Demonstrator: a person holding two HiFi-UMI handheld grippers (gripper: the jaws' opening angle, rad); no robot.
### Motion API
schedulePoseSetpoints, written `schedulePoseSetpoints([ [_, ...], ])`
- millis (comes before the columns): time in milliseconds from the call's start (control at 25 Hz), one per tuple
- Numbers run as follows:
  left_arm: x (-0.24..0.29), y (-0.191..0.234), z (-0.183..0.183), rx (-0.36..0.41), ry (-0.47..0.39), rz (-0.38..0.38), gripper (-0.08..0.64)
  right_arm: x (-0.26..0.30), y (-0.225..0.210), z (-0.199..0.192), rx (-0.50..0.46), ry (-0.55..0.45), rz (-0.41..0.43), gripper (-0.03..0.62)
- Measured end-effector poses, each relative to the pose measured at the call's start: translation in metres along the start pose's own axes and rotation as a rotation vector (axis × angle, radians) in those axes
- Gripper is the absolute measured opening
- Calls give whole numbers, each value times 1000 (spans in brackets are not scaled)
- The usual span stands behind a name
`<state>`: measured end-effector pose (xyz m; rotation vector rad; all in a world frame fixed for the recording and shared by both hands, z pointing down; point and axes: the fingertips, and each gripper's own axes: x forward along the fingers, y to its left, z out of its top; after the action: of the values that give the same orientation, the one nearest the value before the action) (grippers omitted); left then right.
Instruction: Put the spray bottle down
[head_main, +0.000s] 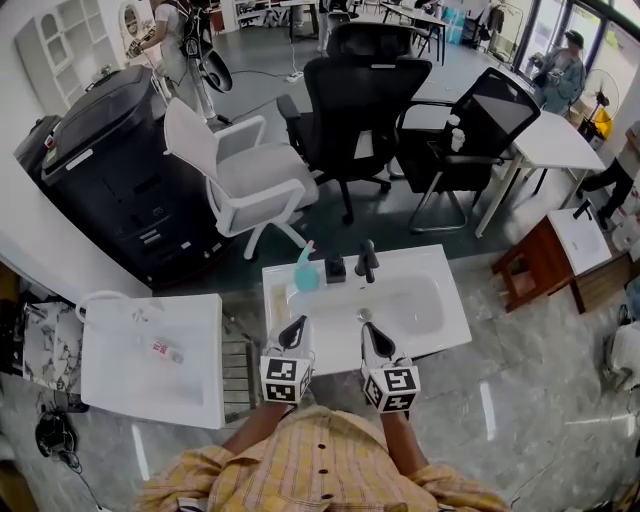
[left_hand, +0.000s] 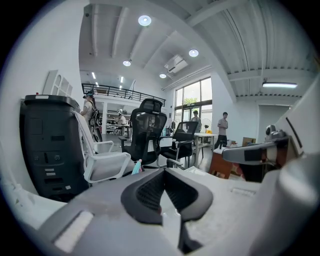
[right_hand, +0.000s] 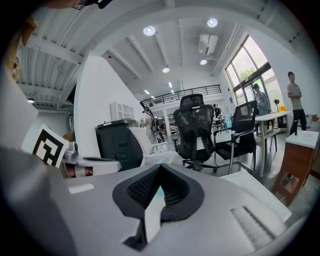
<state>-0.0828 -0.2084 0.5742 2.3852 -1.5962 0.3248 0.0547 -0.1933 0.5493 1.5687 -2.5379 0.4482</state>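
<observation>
No readable text anywhere. The small red-marked item (head_main: 167, 350) on the white side cabinet (head_main: 150, 385) at left is too small to read. The only print is the black-and-white square markers on the gripper cubes.

The teal plastic spray bottle (head_main: 305, 270) with a pale trigger head stands upright on the back left corner of the white rectangular washbasin (head_main: 440, 330), just left of the black faucet (head_main: 367, 262). Nothing touches it. In the left gripper view only its teal top (left_hand: 136, 166) shows past the jaw housing.

The left gripper (head_main: 294, 333) is at the basin's front rim, pointing towards the bottle but well apart from it. Its jaws are pressed together with nothing between them (left_hand: 162, 172). The right gripper (head_main: 374, 338) is just beside it, parallel, over the front of the bowl. Its jaws are also together and empty (right_hand: 159, 169). Both forearms reach out from a yellow plaid shirt (head_main: 320, 465), and both grippers tilt slightly down.
</observation>
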Motion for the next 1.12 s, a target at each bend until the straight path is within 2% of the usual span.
schedulePoseSetpoints([
  [1120, -22, -21, -6, -6, -24, -2, 0, -12, -11, -4, 11, -26, -14, 0],
])
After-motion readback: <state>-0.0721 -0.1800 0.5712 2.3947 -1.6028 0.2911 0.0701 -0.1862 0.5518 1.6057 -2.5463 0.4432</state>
